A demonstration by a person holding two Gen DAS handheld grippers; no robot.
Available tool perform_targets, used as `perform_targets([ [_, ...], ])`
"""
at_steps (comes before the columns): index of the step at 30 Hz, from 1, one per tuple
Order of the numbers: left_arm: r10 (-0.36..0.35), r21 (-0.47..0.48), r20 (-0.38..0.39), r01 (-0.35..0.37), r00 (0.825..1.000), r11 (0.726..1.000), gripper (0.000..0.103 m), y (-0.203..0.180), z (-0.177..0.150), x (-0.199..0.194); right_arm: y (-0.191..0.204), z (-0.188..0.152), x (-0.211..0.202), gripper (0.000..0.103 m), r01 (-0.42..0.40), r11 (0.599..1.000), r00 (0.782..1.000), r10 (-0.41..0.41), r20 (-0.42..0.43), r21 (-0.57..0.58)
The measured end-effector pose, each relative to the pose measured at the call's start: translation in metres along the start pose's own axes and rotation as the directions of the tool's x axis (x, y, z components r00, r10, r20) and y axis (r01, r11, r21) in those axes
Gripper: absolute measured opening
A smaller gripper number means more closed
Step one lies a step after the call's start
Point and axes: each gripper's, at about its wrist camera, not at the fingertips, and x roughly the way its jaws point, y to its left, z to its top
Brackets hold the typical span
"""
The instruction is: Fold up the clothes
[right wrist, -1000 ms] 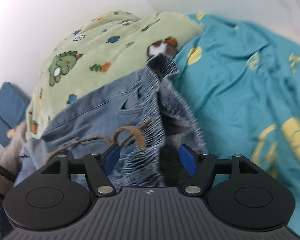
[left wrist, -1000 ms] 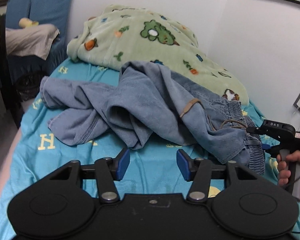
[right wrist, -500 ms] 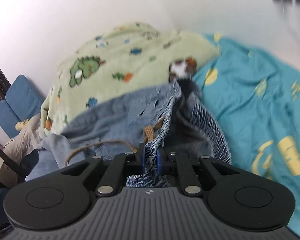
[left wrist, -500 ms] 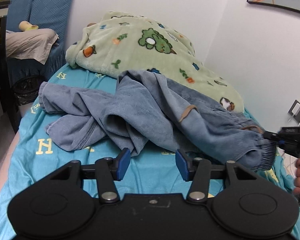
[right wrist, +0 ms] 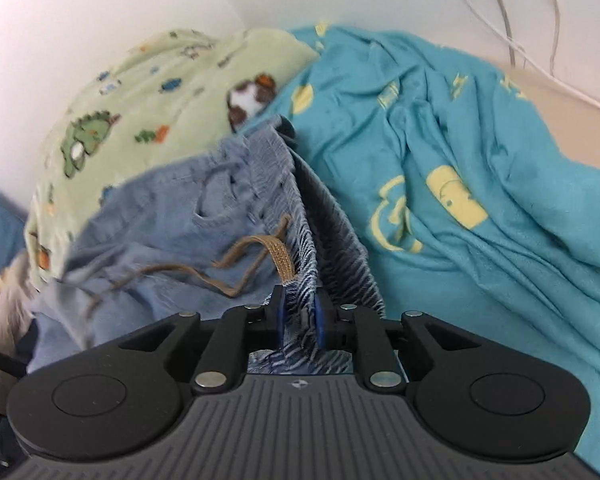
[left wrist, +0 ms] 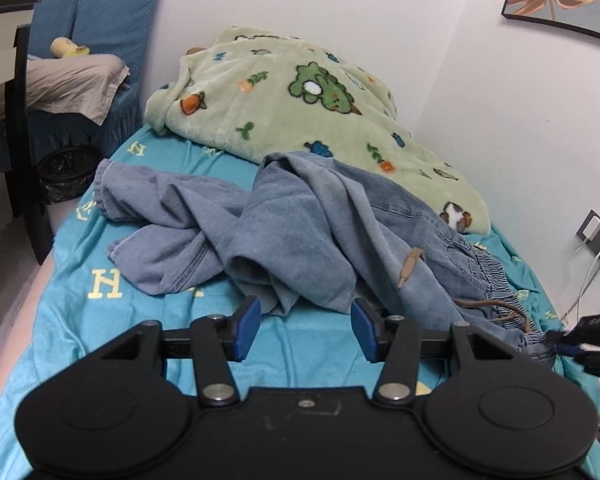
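Observation:
Crumpled light-blue denim trousers (left wrist: 300,236) lie across the bed, legs toward the left, elastic waistband (right wrist: 296,248) with a brown drawstring (right wrist: 276,256) toward the right. My right gripper (right wrist: 299,312) is shut on the waistband edge and holds it stretched; it also shows at the right edge of the left wrist view (left wrist: 560,346). My left gripper (left wrist: 305,326) is open and empty, hovering just in front of the near fold of a trouser leg.
A teal bedsheet (left wrist: 148,320) with yellow prints covers the bed. A green dinosaur-print blanket (left wrist: 300,112) is heaped against the wall behind the trousers. A blue chair (left wrist: 80,40) with grey cloth stands at left. A wall socket with cables (left wrist: 596,236) is at right.
My right gripper closed on the waistband and pulled it to the right, stretching the trousers. My left gripper moved closer to the trouser leg and stayed open.

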Motion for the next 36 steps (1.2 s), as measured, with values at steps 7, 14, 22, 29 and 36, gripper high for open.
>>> perform_targets([
  [7, 0.012, -0.033, 0.001, -0.012, 1.000, 0.999, 0.046, 0.008, -0.002, -0.012, 0.045, -0.018, -0.030, 0.046, -0.113, 0.981, 0.982, 0.135, 0.135, -0.158],
  [14, 0.041, -0.034, 0.026, -0.041, 0.999, 0.999, 0.047, 0.011, 0.004, -0.018, 0.119, -0.053, 0.003, 0.055, -0.271, 0.834, 0.944, 0.328, 0.039, -0.480],
  [22, 0.082, -0.092, 0.032, -0.079, 0.996, 0.993, 0.047, 0.031, 0.017, -0.008, 0.190, -0.071, 0.045, 0.058, -0.407, 0.651, 0.876, 0.477, -0.072, -0.641],
  [29, 0.105, -0.114, 0.016, -0.102, 0.994, 0.988, 0.047, 0.052, 0.022, 0.012, 0.246, -0.031, 0.108, 0.059, -0.439, 0.670, 0.867, 0.491, -0.087, -0.599],
  [36, 0.108, -0.172, -0.001, -0.107, 0.994, 0.979, 0.046, 0.077, 0.025, 0.027, 0.277, -0.020, 0.160, 0.021, -0.537, 0.702, 0.844, 0.455, -0.285, -0.468],
])
